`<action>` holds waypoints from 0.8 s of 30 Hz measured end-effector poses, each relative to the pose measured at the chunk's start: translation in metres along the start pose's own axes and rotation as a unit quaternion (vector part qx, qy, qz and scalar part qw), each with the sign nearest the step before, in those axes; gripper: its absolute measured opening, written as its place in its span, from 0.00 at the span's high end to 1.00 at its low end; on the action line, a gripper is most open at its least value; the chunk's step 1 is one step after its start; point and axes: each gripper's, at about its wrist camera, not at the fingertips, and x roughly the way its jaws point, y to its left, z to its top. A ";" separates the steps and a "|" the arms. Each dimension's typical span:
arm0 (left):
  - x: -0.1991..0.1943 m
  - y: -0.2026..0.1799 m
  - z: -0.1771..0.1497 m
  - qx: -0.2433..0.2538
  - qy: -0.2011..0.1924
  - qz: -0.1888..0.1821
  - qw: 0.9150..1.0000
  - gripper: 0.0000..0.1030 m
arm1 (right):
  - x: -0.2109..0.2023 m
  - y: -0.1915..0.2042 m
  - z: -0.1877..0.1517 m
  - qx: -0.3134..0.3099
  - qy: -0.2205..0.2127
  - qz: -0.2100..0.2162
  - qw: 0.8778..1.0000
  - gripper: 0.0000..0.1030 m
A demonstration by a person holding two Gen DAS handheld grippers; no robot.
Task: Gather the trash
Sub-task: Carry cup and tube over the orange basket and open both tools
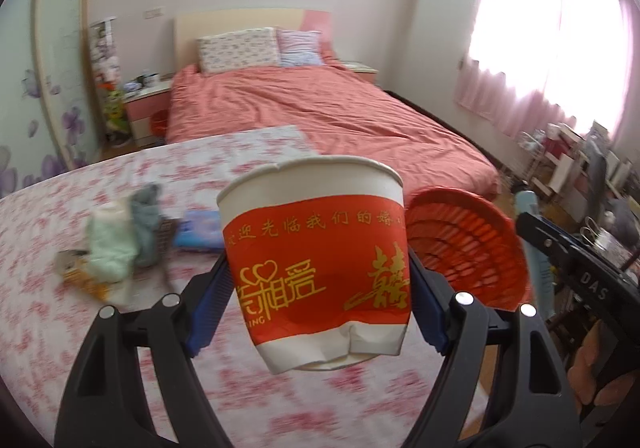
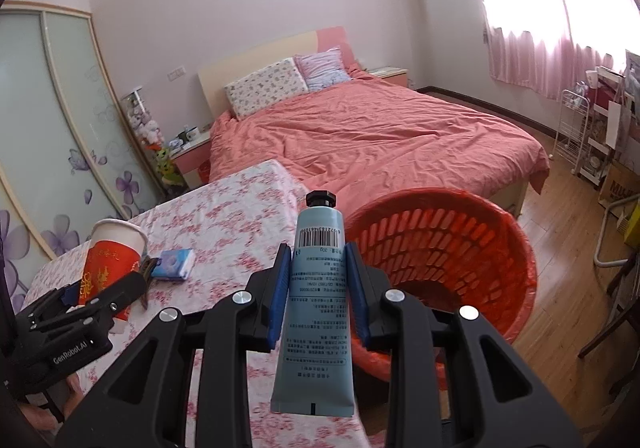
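My left gripper [image 1: 320, 300] is shut on a dented red-and-white paper cup [image 1: 316, 260], held upright above the flowered table [image 1: 120, 348]. From the right wrist view the same cup [image 2: 112, 252] and left gripper [image 2: 80, 304] appear at the left. My right gripper [image 2: 318, 288] is shut on a blue-grey cream tube [image 2: 316, 312] with its black cap pointing away from me. A red slatted trash basket [image 2: 448, 260] stands just beyond the tube, off the table's right edge; in the left wrist view the basket [image 1: 468, 248] sits right of the cup.
On the table lie a blue tissue pack [image 2: 174, 264], crumpled pale cloths [image 1: 120, 240] and a yellow wrapper [image 1: 86, 282]. A bed with a pink cover [image 2: 372, 136] fills the room behind. Shelves and boxes [image 2: 600, 136] line the right wall over wooden floor.
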 end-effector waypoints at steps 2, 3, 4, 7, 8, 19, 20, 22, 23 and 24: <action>0.009 -0.017 0.002 0.009 0.003 -0.017 1.000 0.25 | 0.002 -0.014 0.003 0.011 -0.002 -0.007 1.000 0.73; 0.015 -0.026 0.003 0.014 0.005 -0.026 1.000 0.25 | 0.003 -0.018 0.003 0.016 -0.003 -0.010 1.000 0.73; 0.021 -0.036 0.004 0.019 0.007 -0.035 0.999 0.25 | 0.004 -0.025 0.004 0.022 -0.003 -0.012 1.000 0.73; 0.040 -0.059 0.008 0.032 0.014 -0.055 0.998 0.25 | 0.010 -0.046 0.007 0.040 -0.002 -0.018 0.999 0.73; 0.047 -0.068 0.009 0.036 0.016 -0.061 0.997 0.25 | 0.014 -0.054 0.009 0.048 -0.002 -0.020 0.999 0.73; 0.125 -0.126 0.017 0.061 0.060 -0.093 0.992 0.24 | 0.050 -0.106 0.021 0.108 0.016 -0.017 0.994 0.71; 0.131 -0.126 0.016 0.060 0.066 -0.090 0.992 0.23 | 0.052 -0.107 0.021 0.113 0.015 -0.016 0.993 0.68; 0.139 -0.120 0.014 0.057 0.074 -0.079 0.992 0.20 | 0.055 -0.110 0.021 0.115 0.016 -0.015 0.993 0.54; 0.141 -0.116 0.012 0.054 0.076 -0.073 0.993 0.19 | 0.055 -0.110 0.019 0.112 0.014 -0.019 0.993 0.50; 0.142 -0.110 0.010 0.050 0.077 -0.066 0.994 0.18 | 0.054 -0.109 0.018 0.108 0.014 -0.022 0.994 0.50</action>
